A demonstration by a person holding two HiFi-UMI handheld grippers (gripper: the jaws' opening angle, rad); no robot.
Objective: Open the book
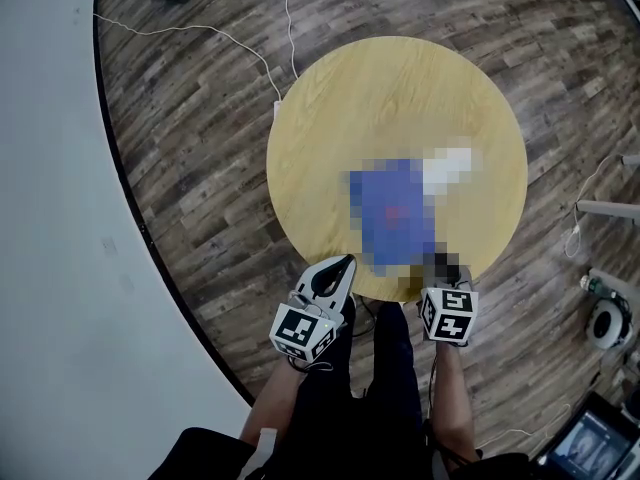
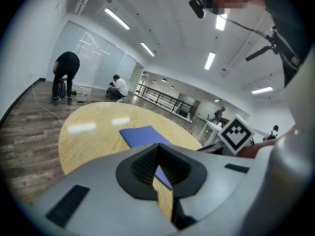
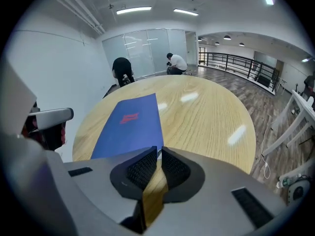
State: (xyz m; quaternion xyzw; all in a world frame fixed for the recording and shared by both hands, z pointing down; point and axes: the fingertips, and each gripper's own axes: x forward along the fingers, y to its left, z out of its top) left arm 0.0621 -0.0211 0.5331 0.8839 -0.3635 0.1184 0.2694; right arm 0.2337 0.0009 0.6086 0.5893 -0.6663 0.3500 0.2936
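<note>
One book, one round wooden bench and two grippers were seen, each with one marker cube. Two people were noted far behind by the glass wall, one bent over and one crouched.

The book, blue with one red mark on the cover, was laid flat and closed on the near half of the bench.

The left gripper was held at the near bench edge, just beside the book's near left corner. Its fingers were clenched, tips touching, nothing held. The book was seen beyond the tips, apart from them.

The right gripper was held at the near edge by the book's near right corner. Its fingers were drawn almost together, with a thin slit left at the tips. The book was seen reaching right up to the left fingertip. Contact with that corner could not be confirmed, and nothing was clearly gripped.
</note>
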